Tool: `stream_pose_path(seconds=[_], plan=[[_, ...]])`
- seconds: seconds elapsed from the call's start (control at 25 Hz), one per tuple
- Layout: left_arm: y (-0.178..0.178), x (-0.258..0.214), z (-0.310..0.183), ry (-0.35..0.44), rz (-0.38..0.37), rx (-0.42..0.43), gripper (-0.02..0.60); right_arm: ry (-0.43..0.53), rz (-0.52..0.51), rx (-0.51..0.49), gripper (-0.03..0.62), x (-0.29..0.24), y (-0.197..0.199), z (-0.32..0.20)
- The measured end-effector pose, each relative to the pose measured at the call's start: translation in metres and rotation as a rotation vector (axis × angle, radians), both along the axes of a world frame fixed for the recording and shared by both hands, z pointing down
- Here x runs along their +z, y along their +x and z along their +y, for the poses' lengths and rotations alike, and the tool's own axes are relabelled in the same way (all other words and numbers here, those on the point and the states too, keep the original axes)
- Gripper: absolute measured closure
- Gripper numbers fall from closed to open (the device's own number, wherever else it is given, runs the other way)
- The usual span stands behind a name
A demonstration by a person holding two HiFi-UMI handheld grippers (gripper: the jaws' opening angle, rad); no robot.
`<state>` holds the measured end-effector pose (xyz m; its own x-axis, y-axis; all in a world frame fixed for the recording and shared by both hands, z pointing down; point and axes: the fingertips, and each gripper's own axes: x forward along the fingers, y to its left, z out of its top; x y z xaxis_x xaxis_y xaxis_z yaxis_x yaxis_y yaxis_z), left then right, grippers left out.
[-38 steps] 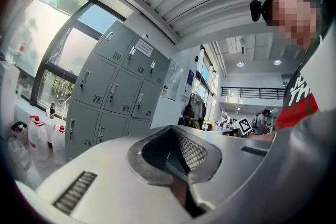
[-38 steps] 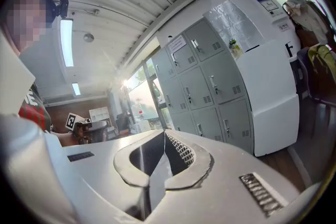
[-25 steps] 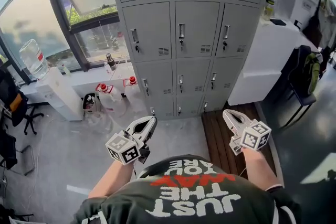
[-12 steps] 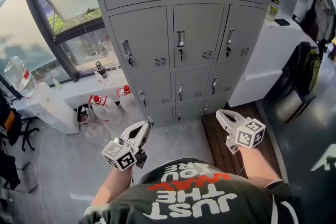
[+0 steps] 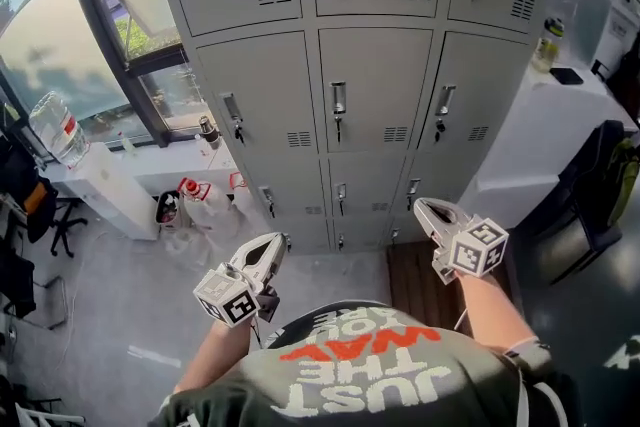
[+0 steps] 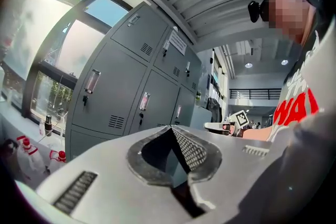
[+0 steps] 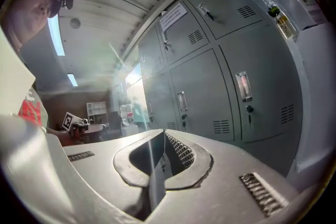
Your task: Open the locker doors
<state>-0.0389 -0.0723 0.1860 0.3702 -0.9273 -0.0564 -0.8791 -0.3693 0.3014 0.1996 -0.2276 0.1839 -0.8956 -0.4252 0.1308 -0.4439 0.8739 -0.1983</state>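
A bank of grey lockers (image 5: 340,105) stands ahead, three columns wide, with every door in view closed; each door has a handle with a key lock, like the middle door's handle (image 5: 338,100). My left gripper (image 5: 275,240) is held low at the left, short of the lockers, its jaws shut and empty. To the right, my right gripper (image 5: 420,206) is also shut on nothing and points at the lower doors. The left gripper view shows its jaw tips (image 6: 169,127) meeting before the lockers (image 6: 121,97). In the right gripper view the jaw tips (image 7: 164,132) meet too, lockers (image 7: 220,92) beyond.
A water jug (image 5: 58,127) sits on a white dispenser (image 5: 105,185) by the window at the left. Bottles with red caps (image 5: 190,195) stand on the floor beside the lockers. At the right are a white counter (image 5: 560,130) and a dark chair (image 5: 600,185).
The lockers have come nearer and fill more of the head view. Both grippers have travelled forward towards them, staying shut and empty.
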Motion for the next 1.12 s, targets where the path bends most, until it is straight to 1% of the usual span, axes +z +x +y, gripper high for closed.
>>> stream_pose_path(seconds=[0.16,0.28,0.4,0.48,0.56,0.68,0.8,0.88,0.96,1.04,1.12], plan=[[0.035,-0.001,-0.029,-0.009,0.020,-0.027,0.575,0.017,0.003,-0.003,0.559,-0.001,0.028,-0.041],[0.048,-0.001,-0.040,-0.023,0.023,-0.026,0.575,0.010,0.010,0.020,0.557,0.007,0.040,-0.064],[0.041,0.000,-0.045,-0.035,0.003,-0.033,0.575,0.026,0.021,0.093,0.557,0.011,0.047,-0.090],[0.031,-0.001,-0.047,-0.039,-0.011,-0.030,0.575,0.058,0.032,0.148,0.557,0.006,0.048,-0.110],[0.021,-0.003,-0.047,-0.037,-0.020,-0.026,0.575,0.091,0.043,0.201,0.557,-0.005,0.048,-0.131],[0.009,-0.005,-0.044,-0.032,-0.033,0.002,0.575,0.124,0.045,0.287,0.556,-0.025,0.048,-0.167],[-0.009,-0.005,-0.046,-0.035,-0.060,-0.010,0.575,0.153,0.064,0.345,0.552,-0.047,0.043,-0.198],[-0.013,-0.009,-0.053,-0.029,-0.075,0.009,0.575,0.172,0.094,0.365,0.528,-0.055,0.038,-0.219],[-0.013,-0.015,-0.063,-0.022,-0.081,0.037,0.575,0.176,0.116,0.378,0.485,-0.059,0.033,-0.235],[-0.013,-0.021,-0.075,-0.016,-0.092,0.055,0.575,0.176,0.135,0.394,0.467,-0.062,0.029,-0.249],[-0.009,-0.027,-0.091,-0.008,-0.120,0.065,0.575,0.184,0.160,0.410,0.456,-0.062,0.026,-0.260]])
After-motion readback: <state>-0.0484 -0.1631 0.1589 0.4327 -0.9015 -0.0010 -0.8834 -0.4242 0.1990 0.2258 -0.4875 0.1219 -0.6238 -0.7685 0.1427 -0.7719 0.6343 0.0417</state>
